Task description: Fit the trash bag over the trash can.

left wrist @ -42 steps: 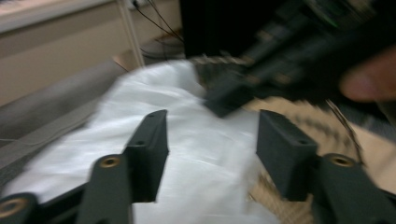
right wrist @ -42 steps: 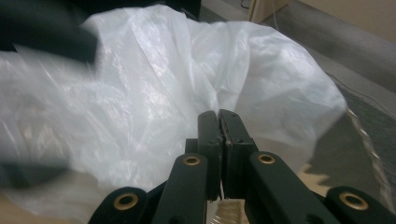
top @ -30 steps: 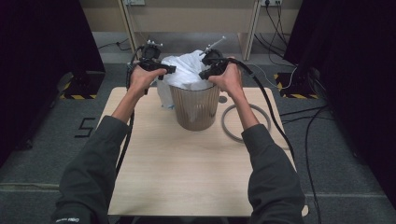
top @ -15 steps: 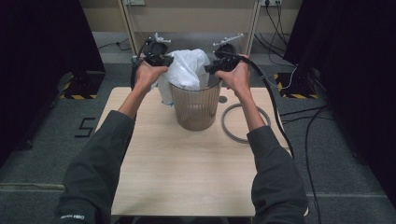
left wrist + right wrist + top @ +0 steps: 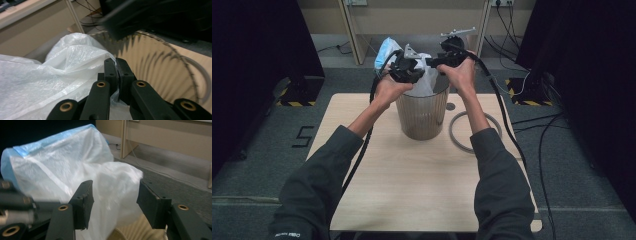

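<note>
A white plastic bag (image 5: pixel 426 82) with a blue hem (image 5: pixel 386 50) sticks up out of a round mesh bin (image 5: pixel 422 112) on the wooden table (image 5: pixel 412 190). My left gripper (image 5: pixel 408 69) hangs over the bin's left rim, shut on a fold of the bag (image 5: pixel 50 75); the film is pinched between its jaws (image 5: pixel 115 71). My right gripper (image 5: pixel 447 57) is above the far right rim. Its jaws (image 5: pixel 113 200) have just been opening and stand apart, with the bag (image 5: pixel 75 162) loose between them, untouched by the pads.
A grey ring (image 5: pixel 474 131) lies flat on the table right of the bin, with a small round disc (image 5: pixel 450 106) near it. Cables trail from both grippers off the table. Wooden shelving legs stand behind. The table's near half is bare wood.
The left hand has swung right and up over the bin and shut on the bag, lifting its blue hem. The right gripper's jaws have opened off the bag.
</note>
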`<state>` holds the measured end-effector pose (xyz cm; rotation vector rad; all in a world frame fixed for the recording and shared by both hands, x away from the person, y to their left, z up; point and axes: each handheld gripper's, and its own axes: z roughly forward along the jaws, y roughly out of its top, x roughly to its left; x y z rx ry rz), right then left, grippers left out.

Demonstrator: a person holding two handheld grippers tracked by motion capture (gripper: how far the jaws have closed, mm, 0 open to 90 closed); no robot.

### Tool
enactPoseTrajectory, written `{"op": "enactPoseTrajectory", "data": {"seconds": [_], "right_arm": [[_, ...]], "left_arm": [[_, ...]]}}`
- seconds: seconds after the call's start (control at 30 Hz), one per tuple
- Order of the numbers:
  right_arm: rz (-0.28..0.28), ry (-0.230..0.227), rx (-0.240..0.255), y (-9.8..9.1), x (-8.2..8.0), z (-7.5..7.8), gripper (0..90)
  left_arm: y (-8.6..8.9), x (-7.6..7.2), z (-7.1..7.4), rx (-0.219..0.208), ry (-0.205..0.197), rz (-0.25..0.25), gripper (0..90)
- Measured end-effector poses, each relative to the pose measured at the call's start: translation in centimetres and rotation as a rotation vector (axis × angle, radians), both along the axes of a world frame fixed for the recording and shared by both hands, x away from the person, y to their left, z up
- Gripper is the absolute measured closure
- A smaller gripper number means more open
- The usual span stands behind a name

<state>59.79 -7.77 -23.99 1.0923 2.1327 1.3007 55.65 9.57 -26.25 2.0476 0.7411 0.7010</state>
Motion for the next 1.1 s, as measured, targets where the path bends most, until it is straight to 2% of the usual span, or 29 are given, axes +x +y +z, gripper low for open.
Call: {"op": "enactPoseTrajectory", "data": {"seconds": [0.07, 0.1, 0.2, 0.23, 0.3, 0.4, 0.43, 0.5, 0.53, 0.57, 0.63, 0.7, 0.77, 0.83, 0.9, 0.97, 1.0, 1.03, 1.1], "right_arm": [[0.010, 0.003, 0.005, 0.6, 0.4, 0.0, 45.2], [0.016, 0.009, 0.015, 0.9, 0.6, 0.1, 45.2], [0.055, 0.055, 0.063, 1.7, 1.2, -0.2, 46.2], [0.074, 0.071, 0.063, 2.0, 1.4, -0.5, 46.5], [0.101, 0.089, 0.038, 2.5, 1.6, -1.0, 54.6], [0.155, 0.086, -0.012, 3.0, 1.8, -1.7, 76.1], [0.156, 0.085, -0.040, 3.0, 1.8, -1.9, 81.5], [0.142, 0.083, -0.098, 2.7, 1.9, -1.9, 88.9], [0.128, 0.080, -0.131, 2.4, 1.9, -1.9, 89.8], [0.106, 0.071, -0.170, 2.0, 1.9, -1.8, 90.0], [0.082, 0.068, -0.218, 1.4, 1.7, -1.7, 90.0], [0.081, 0.077, -0.224, 0.8, 1.5, -1.7, 90.0], [0.080, 0.093, -0.233, 0.2, 1.2, -1.9, 90.0], [0.079, 0.097, -0.261, -0.3, 1.0, -2.4, 89.9], [0.078, 0.105, -0.259, -0.8, 0.8, -2.8, 89.5], [0.076, 0.105, -0.255, -1.3, 0.6, -3.0, 88.2], [0.075, 0.107, -0.247, -1.6, 0.6, -3.0, 85.1], [0.070, 0.108, -0.241, -1.6, 0.5, -3.0, 79.0], [0.032, 0.102, -0.214, -1.9, 0.5, -2.7, 67.6]], "left_arm": [[0.0, -0.3, -0.1, 0.013, -0.004, -0.002, 87.1], [0.0, -0.3, -0.2, 0.006, -0.004, -0.006, 87.1], [0.2, -0.6, -0.4, 0.013, -0.003, -0.020, 86.5], [0.2, -0.6, -0.4, 0.014, -0.003, -0.022, 86.3], [0.4, -0.6, -0.4, 0.007, 0.000, -0.020, 85.9], [0.7, -0.5, -0.3, -0.035, 0.020, -0.023, 82.5], [0.8, -0.5, -0.2, -0.067, 0.032, -0.025, 79.3], [1.5, -0.6, 0.4, -0.127, 0.068, -0.033, 65.3], [2.1, -0.7, 0.9, -0.163, 0.073, -0.016, 56.5], [2.6, -0.8, 1.4, -0.181, 0.064, -0.006, 48.9], [4.0, -0.8, 2.5, -0.217, 0.035, 0.024, 44.0], [5.5, -0.3, 3.1, -0.239, 0.039, 0.073, 40.6], [6.6, 0.4, 2.9, -0.222, 0.044, 0.138, 38.0], [7.4, 1.3, 2.1, -0.224, 0.084, 0.180, 34.3], [7.8, 2.0, 1.0, -0.236, 0.131, 0.190, 31.0], [7.7, 2.4, -0.1, -0.269, 0.181, 0.163, 31.3], [7.6, 2.5, -0.3, -0.266, 0.178, 0.145, 37.2], [7.3, 2.4, -0.5, -0.255, 0.157, 0.112, 48.9], [6.4, 2.2, -0.7, -0.239, 0.116, 0.080, 68.2]]}}
